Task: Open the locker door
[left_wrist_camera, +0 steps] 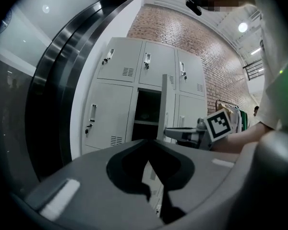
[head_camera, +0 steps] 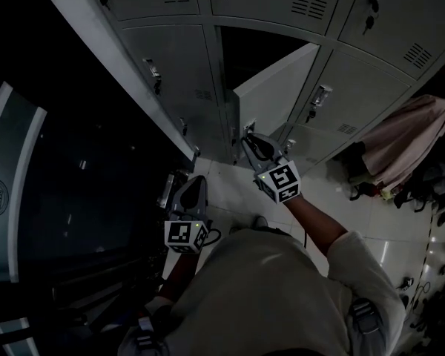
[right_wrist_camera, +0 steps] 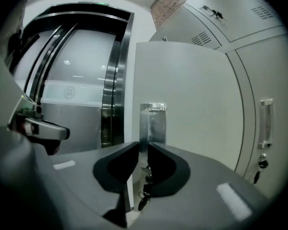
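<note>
The grey locker bank fills the head view. One middle locker door [head_camera: 278, 95] stands swung out, and its dark compartment [left_wrist_camera: 146, 111] is open behind it. My right gripper [head_camera: 251, 143] is at that door's edge, shut on the metal door handle [right_wrist_camera: 152, 123], which rises between its jaws. Keys [right_wrist_camera: 145, 195] hang just below the handle. In the left gripper view the door [left_wrist_camera: 165, 109] is edge-on, with the right gripper [left_wrist_camera: 170, 132] on it. My left gripper [head_camera: 195, 188] hangs lower and to the left, away from the lockers, jaws together with nothing between them.
A closed locker with its own handle [right_wrist_camera: 265, 123] stands right of the open door. Clothes hang on a rack [head_camera: 404, 143] at the right. A dark glass and steel frame [head_camera: 15, 184] stands at the left. A brick wall [left_wrist_camera: 182, 32] rises behind the lockers.
</note>
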Demonstrator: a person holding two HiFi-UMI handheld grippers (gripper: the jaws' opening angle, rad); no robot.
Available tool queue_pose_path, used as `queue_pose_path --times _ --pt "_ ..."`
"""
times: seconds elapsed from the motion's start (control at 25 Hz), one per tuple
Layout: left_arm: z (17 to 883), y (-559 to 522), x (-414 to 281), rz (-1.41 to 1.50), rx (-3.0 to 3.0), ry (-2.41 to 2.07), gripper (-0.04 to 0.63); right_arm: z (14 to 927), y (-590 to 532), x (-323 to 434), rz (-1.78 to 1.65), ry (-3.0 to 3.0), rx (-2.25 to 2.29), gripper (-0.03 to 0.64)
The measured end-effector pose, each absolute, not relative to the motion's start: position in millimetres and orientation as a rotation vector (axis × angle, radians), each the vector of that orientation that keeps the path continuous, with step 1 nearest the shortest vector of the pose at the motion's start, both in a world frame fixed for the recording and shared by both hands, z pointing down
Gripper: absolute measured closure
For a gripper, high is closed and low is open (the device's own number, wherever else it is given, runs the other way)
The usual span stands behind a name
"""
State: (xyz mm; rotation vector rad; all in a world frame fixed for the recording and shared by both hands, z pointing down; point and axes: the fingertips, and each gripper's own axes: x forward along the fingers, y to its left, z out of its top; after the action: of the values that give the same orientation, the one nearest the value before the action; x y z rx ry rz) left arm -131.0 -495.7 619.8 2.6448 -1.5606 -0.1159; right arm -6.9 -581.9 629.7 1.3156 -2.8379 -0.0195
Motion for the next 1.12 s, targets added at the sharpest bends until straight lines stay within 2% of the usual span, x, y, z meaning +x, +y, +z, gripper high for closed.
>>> queue_pose_path --times 0.2,0.28,1.12 --pt "621 -500 -111 -0.099 2.702 -1.494 0.565 629 -541 32 -0.028 -2.884 1.320 0.558" --pt "621 -502 -105 -0.098 2.713 -1.477 0.565 632 -527 46 -0.036 -2.870 1.343 0.615" --pt "612 -495 -64 -0.053 2.815 -1.300 0.565 624 -462 120 0.047 -2.692 1.776 0.603"
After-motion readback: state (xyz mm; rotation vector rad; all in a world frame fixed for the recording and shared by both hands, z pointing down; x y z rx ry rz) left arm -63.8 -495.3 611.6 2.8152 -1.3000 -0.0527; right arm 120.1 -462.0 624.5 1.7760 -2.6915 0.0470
